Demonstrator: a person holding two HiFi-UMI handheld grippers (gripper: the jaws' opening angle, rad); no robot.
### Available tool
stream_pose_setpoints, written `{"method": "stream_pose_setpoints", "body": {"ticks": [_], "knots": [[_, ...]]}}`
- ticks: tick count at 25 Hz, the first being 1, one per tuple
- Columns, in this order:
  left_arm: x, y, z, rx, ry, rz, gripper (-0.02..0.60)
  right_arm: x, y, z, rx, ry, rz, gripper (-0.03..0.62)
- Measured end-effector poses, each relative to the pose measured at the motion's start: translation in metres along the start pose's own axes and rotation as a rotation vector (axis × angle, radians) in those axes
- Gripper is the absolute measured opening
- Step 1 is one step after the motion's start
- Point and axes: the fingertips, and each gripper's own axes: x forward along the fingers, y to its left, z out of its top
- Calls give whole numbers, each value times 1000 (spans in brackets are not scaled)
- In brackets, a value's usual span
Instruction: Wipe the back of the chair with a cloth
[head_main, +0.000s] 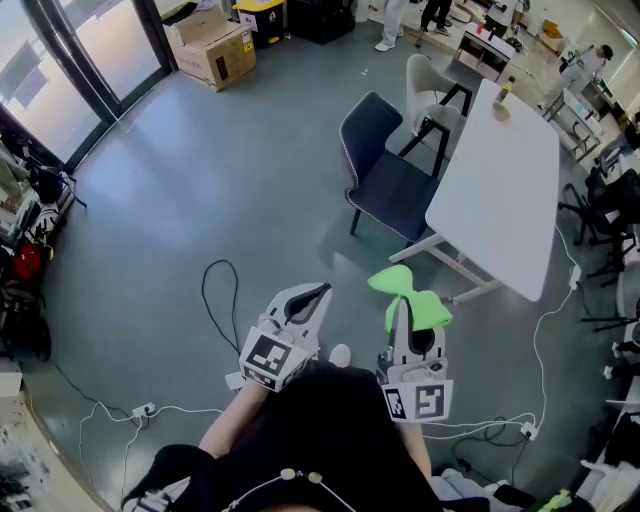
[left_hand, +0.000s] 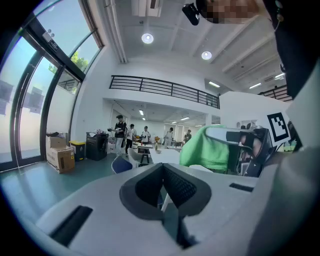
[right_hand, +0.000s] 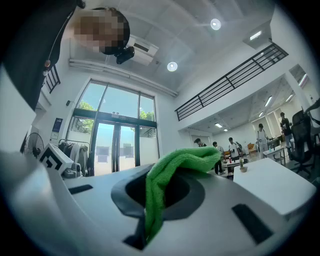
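Green cloth (head_main: 418, 302) sits pinched in right hand-held gripper (head_main: 406, 318), lower centre. Left hand-held gripper (head_main: 312, 297) is closed with nothing in it. Navy chair (head_main: 385, 170) stands upper centre, well apart. Judged: wiping not begun; approach and the whole back remain.

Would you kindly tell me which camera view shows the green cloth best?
The right gripper view: the green cloth fills its middle, pinched by the right gripper. The head view shows it small, from above; the left gripper view shows only a bunched side.
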Motion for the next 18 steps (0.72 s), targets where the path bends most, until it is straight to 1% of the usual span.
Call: {"method": "stream_pose_setpoints", "body": {"ticks": [3, 7, 11, 18], "knots": [[4, 5, 6, 11, 13, 3, -2, 0, -3, -6, 9, 6, -11, 20], [4, 11, 9, 36, -9, 0, -2, 0, -2, -8, 12, 5, -15, 20], [5, 17, 11, 37, -1, 19, -2, 3, -3, -11, 10, 11, -10, 20], [13, 22, 15, 43, -2, 13, -2, 11, -8, -18, 1, 35, -7, 20]]}}
